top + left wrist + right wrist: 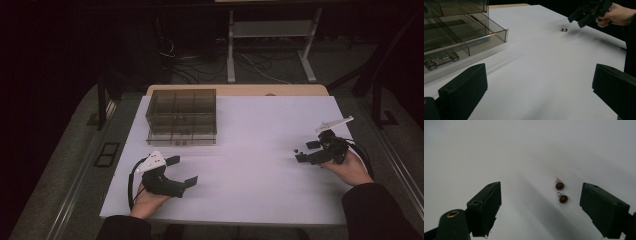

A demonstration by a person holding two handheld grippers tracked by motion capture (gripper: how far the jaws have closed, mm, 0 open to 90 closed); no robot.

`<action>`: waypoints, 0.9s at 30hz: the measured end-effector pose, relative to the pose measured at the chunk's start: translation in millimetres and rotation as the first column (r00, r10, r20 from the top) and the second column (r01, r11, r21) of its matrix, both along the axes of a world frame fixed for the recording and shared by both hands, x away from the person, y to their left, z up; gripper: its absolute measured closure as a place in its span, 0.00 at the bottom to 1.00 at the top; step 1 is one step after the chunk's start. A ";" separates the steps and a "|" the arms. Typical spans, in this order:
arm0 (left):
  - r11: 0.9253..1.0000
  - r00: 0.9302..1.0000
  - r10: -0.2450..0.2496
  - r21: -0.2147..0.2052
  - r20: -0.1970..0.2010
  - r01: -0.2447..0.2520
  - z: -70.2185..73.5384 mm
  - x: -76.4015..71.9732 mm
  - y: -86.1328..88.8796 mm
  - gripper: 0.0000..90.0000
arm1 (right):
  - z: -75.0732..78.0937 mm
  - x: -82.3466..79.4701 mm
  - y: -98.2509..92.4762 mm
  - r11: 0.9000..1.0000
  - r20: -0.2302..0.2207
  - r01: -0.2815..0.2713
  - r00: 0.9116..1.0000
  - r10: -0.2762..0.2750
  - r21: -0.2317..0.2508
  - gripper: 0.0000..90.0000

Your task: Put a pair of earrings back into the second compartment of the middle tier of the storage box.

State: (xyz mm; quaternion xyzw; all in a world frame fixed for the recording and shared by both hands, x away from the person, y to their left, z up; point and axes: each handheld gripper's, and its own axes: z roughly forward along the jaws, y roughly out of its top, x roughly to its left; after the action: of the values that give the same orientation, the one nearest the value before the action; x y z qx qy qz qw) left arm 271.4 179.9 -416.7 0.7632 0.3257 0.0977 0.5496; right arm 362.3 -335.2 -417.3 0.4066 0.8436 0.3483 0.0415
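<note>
while right gripper (540, 206) fingers gape beside red beads (561, 192), left gripper (180, 171) wide; drawer box (182, 116) well apart.

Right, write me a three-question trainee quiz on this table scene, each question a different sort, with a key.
1. True or false: the right gripper has its pads pressed on the two red beads.
2. Multiple choice: the bottom drawer of the smoky plastic drawer box is A) pulled out, B) pushed shut, C) lying apart from the box on the table.
3. Short answer: what lies between the open jaws of the left gripper?

Key:
1. False. The jaws stand apart on either side of the beads, nearer the right-hand one in the right gripper view, touching neither.
2. A.
3. Nothing but bare white table.
</note>
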 end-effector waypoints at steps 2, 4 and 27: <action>1.000 1.000 0.000 -0.001 0.000 0.000 -0.1 0.2 0.0 0.00 | -1.4 2.1 -1.5 1.000 0.007 0.007 1.000 -0.007 -0.007 0.26; 1.000 1.000 0.000 0.000 0.000 0.000 -0.2 0.3 0.0 0.00 | -2.7 3.7 -2.9 1.000 0.014 0.011 1.000 -0.011 -0.013 0.28; 1.000 1.000 -0.003 0.007 0.004 0.003 -0.5 1.2 -0.2 0.00 | -22.1 18.0 -4.3 0.999 0.010 -0.004 1.000 0.004 -0.043 0.66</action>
State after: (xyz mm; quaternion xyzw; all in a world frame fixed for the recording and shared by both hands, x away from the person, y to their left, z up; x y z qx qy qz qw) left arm 272.5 179.7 -417.1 0.7654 0.3230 0.0995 0.5477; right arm 380.2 -339.5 -439.4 0.4022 0.8515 0.3321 0.0539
